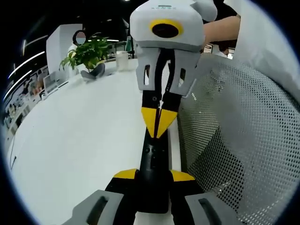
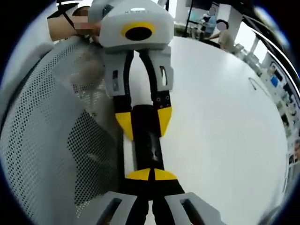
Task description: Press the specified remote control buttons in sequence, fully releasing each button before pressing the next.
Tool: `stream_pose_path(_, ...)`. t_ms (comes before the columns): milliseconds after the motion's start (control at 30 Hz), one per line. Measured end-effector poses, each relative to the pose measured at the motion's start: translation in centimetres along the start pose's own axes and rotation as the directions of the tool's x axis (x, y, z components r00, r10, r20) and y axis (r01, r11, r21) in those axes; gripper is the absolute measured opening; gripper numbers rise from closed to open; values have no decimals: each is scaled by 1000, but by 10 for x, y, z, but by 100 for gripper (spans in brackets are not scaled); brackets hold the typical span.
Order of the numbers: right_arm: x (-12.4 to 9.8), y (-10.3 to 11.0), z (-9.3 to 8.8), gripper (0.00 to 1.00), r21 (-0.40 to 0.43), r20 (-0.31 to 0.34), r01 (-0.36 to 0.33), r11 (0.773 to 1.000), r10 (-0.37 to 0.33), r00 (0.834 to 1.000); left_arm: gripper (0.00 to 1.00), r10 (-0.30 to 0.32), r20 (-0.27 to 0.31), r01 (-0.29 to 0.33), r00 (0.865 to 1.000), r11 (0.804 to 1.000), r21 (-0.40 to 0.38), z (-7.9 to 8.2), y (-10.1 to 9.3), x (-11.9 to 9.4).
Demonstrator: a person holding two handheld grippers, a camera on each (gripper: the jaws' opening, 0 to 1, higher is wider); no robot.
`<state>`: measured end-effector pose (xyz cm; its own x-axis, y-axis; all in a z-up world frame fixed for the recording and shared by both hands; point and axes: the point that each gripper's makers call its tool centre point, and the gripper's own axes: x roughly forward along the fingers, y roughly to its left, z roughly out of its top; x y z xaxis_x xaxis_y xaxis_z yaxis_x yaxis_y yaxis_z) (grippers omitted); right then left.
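A slim black remote control (image 1: 152, 157) is held over the edge of the white table (image 1: 84, 140). My left gripper (image 1: 154, 176) is shut on its sides near one end, a yellow tip on each flank. My right gripper (image 1: 159, 123) comes in from the opposite side, its yellow tips shut together into a point on the remote's button face. In the right gripper view, the right gripper (image 2: 151, 175) touches the remote (image 2: 146, 140) at its near end, and the left gripper (image 2: 144, 122) clamps it further up. I cannot read which button lies under the tips.
A grey mesh chair back (image 1: 234, 140) stands close beside the remote and is also seen in the right gripper view (image 2: 51, 131). A potted plant (image 1: 86, 55) and a white cup (image 1: 123, 60) sit at the table's far end. A person's arm (image 1: 220, 28) shows behind the right gripper.
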<state>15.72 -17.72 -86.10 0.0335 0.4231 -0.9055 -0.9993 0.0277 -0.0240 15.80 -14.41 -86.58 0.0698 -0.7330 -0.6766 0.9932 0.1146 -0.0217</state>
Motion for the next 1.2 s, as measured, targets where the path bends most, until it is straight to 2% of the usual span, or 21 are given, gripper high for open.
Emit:
stream_pose_path(133,-1,-1,-1,0,21,15,18,1000,-19,1000,25,-1,0,1,1000,1000,0,0,0,0)
stream_pose_path(233,-1,-2,0,0,102,73,32,994,-40,997,25,0,1,0,1000,1000,-1,0,0,0)
stream_pose_path(367,-3,-3,-1,0,161,132,27,987,-48,990,25,-2,2,2,1000,1000,-3,0,0,0)
stream_pose_path(567,-3,-2,1,0,128,141,28,991,-46,989,25,-2,5,3,1000,1000,-9,0,0,-1)
stream_pose_path(733,-2,-5,7,0,142,160,24,990,-47,986,25,-2,6,2,1000,1000,-12,0,0,0)
stream_pose_path(867,-1,-4,10,0,97,144,14,995,-28,989,25,-2,7,3,1000,1000,-14,0,1,-1)
stream_pose_path(1200,1,-1,10,0,73,126,-13,997,3,992,25,-3,6,3,1000,1000,-11,0,1,0)
